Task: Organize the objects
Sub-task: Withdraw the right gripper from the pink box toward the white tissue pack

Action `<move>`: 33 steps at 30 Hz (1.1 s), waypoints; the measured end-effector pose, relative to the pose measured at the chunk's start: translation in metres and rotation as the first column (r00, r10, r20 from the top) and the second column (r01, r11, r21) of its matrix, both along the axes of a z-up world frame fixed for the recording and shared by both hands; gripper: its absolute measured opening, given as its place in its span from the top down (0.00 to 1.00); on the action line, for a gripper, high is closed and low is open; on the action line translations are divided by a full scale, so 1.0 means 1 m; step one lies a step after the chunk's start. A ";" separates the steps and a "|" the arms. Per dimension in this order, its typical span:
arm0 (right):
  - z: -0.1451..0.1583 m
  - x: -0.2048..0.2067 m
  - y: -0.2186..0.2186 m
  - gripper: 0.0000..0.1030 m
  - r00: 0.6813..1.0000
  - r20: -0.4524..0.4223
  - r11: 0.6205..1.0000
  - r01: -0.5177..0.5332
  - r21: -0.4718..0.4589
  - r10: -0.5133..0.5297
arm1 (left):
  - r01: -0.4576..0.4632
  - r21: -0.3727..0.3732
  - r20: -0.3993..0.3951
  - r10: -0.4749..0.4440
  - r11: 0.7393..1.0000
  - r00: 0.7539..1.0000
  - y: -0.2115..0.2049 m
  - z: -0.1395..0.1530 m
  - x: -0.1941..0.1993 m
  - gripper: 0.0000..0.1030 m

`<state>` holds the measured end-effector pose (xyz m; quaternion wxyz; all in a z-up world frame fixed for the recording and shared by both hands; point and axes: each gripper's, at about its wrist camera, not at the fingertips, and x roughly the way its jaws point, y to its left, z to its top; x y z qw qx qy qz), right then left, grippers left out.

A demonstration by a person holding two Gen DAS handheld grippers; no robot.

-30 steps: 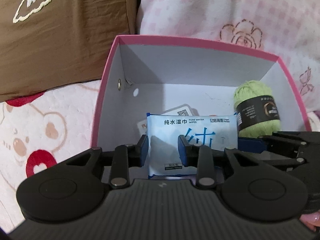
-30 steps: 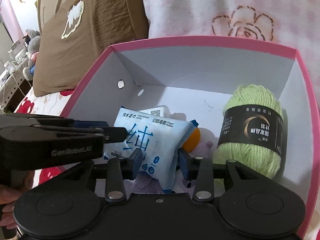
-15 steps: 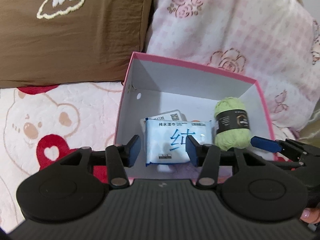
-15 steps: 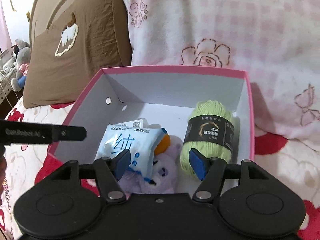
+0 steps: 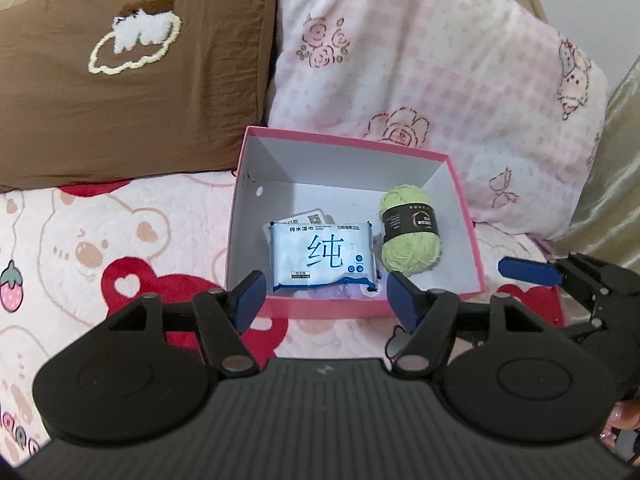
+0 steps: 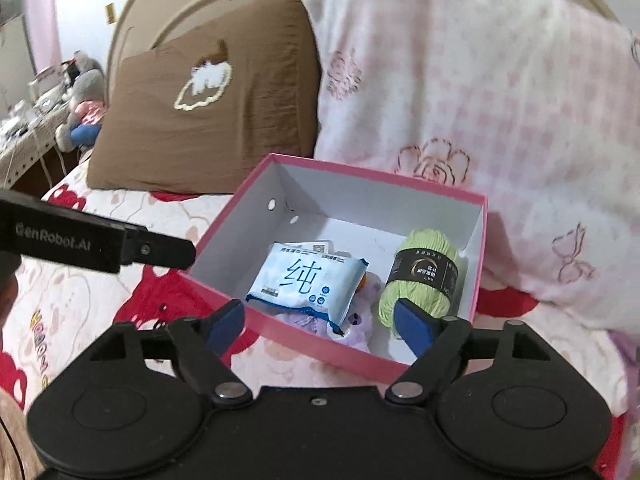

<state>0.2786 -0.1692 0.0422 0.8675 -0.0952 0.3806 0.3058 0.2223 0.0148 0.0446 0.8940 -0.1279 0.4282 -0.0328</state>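
A pink box (image 5: 248,152) (image 6: 224,292) with white inner walls sits on the bed. Inside lie a blue-white pack of wet wipes (image 5: 322,258) (image 6: 306,282), a green yarn ball (image 5: 410,240) (image 6: 424,272) with a black band, and a purple plush toy (image 6: 360,322) partly under the pack. A card (image 5: 308,216) peeks out behind the pack. My left gripper (image 5: 326,300) hovers above the box's near wall, jaws opening, nothing between them. My right gripper (image 6: 320,324) hangs over the near edge, jaws opening and empty. Each gripper shows at the edge of the other's view.
A brown pillow (image 5: 120,72) (image 6: 208,112) and a pink checked pillow (image 5: 420,64) (image 6: 480,100) lean behind the box. The bed cover (image 5: 80,248) has red bear prints. A grey plush toy (image 6: 82,100) sits on a side table at far left.
Both grippers let go of the wipes pack, which now lies in the box, and rose back away from it. Their jaws spread wider apart.
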 end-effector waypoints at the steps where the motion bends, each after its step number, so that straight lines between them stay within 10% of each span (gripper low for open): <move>1: 0.003 -0.004 -0.001 0.16 1.000 0.002 1.000 -0.014 -0.007 0.014 | 0.000 -0.004 0.002 0.000 1.000 1.000 0.000 0.004 -0.004 0.35; 16: 0.033 -0.060 -0.030 0.03 0.994 0.054 0.994 -0.096 0.056 0.093 | 0.057 0.031 -0.029 -0.057 0.998 0.998 -0.015 0.028 -0.060 0.04; 33: 0.035 -0.093 -0.079 0.03 0.989 -0.032 0.975 -0.134 0.177 0.142 | 0.157 0.020 -0.083 -0.155 0.987 0.984 -0.042 0.006 -0.093 0.00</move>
